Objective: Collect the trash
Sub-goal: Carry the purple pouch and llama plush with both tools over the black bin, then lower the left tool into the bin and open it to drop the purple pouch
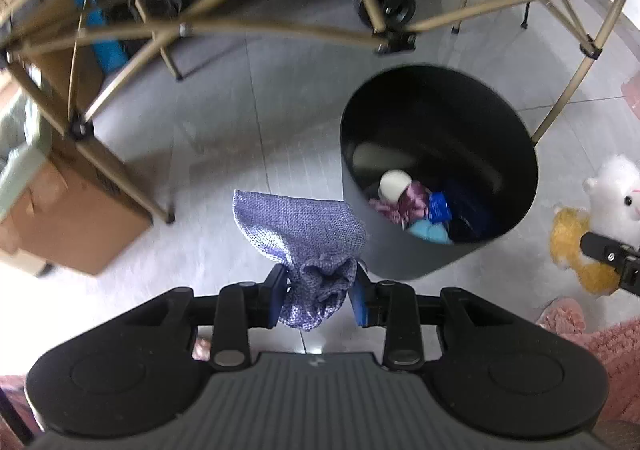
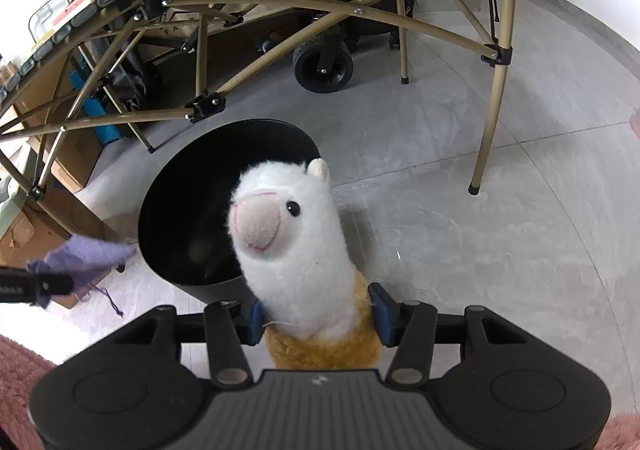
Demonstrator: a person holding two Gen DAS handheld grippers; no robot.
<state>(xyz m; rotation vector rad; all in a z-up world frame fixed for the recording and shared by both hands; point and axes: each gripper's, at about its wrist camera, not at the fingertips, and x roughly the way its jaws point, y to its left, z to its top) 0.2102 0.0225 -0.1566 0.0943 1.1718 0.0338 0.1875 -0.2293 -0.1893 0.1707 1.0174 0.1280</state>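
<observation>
Holding both items beside the black bin (image 1: 438, 170), neither dropped in yet.
Left gripper (image 1: 320, 292) fingers clenched on purple knit cloth (image 1: 308, 238) left of the bin; right gripper (image 2: 318, 316) fingers grasping plush alpaca (image 2: 296, 242) at its near rim.

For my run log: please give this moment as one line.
left tongs: shut on purple cloth | right tongs: shut on alpaca toy | black bin: holds trash

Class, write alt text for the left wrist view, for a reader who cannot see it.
The left gripper clamps a bunched purple knitted cloth above a pale tiled floor, just left of an open black bin already holding colourful scraps. A folding table frame arches behind; a white plush alpaca shows at the right edge.
</observation>
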